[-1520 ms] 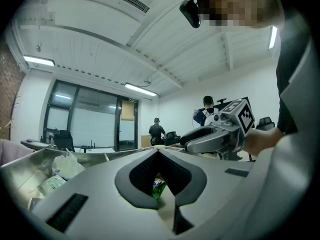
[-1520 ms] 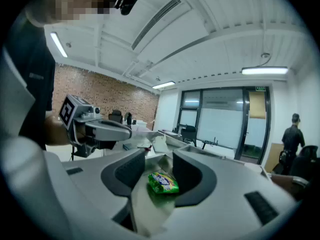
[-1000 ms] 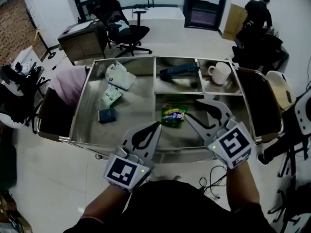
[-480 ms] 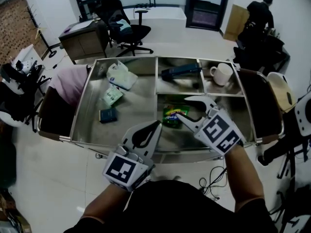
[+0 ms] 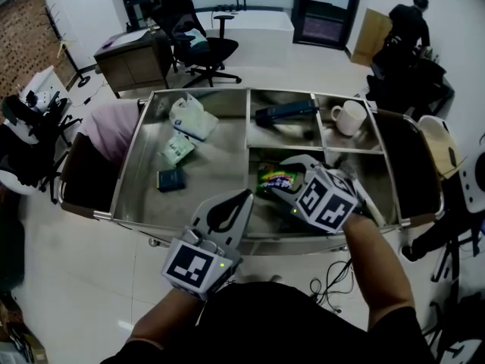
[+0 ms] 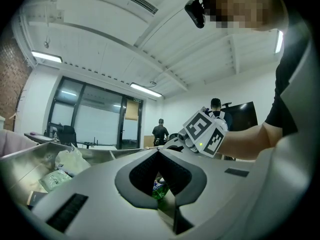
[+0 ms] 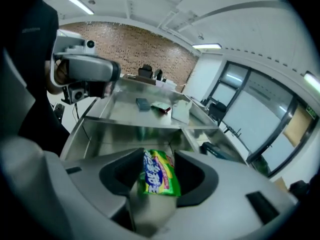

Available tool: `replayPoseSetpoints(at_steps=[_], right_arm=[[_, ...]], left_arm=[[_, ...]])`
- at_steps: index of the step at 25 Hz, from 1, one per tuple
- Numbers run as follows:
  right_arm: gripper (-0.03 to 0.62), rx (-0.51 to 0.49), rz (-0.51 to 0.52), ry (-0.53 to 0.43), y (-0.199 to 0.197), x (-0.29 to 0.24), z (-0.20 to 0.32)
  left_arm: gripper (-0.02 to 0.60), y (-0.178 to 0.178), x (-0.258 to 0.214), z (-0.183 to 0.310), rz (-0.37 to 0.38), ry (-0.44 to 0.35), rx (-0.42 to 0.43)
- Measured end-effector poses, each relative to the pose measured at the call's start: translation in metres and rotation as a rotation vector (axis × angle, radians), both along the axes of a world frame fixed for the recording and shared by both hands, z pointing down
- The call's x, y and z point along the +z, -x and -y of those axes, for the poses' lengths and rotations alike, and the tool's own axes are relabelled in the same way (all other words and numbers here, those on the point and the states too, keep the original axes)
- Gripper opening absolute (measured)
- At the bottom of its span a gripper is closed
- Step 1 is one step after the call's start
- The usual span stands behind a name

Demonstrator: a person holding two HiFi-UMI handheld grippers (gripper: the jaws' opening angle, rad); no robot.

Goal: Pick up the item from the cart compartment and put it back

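A steel cart (image 5: 133, 158) fills mid-frame, split into compartments. The big left bay holds a white plastic bag (image 5: 193, 117) at top, a pale green pouch (image 5: 176, 149) below it and a small dark box (image 5: 170, 178) lower still. Upper middle: a long dark blue object (image 5: 286, 112). Upper right: a white mug (image 5: 350, 117). Lower middle: a green packet (image 5: 276, 180).

Office, swivel chair (image 5: 203, 48), desk (image 5: 125, 58), glass door (image 5: 324, 10)

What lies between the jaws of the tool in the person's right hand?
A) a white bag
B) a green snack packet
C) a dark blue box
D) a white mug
B: the right gripper view shows the green snack packet between the jaws of the right gripper, which have just been opening and do not press on it.
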State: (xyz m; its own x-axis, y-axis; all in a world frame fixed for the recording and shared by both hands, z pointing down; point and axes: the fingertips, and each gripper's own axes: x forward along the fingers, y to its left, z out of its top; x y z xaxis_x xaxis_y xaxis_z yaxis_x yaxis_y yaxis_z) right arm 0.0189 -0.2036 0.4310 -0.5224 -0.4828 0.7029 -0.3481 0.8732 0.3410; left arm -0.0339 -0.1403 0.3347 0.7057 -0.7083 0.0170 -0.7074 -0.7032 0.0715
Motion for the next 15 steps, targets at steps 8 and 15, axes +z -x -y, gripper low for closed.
replayPoseSetpoints(at_steps=[8, 15], right_arm=[[0.284, -0.033, -0.156, -0.001, 0.002, 0.033, 0.007], [0.284, -0.032, -0.220, 0.007, 0.004, 0.052, 0.015]], left_arm=[[0.000, 0.001, 0.001, 0.001, 0.002, -0.002, -0.004], [0.000, 0.003, 0.002, 0.002, 0.000, 0.001, -0.007]])
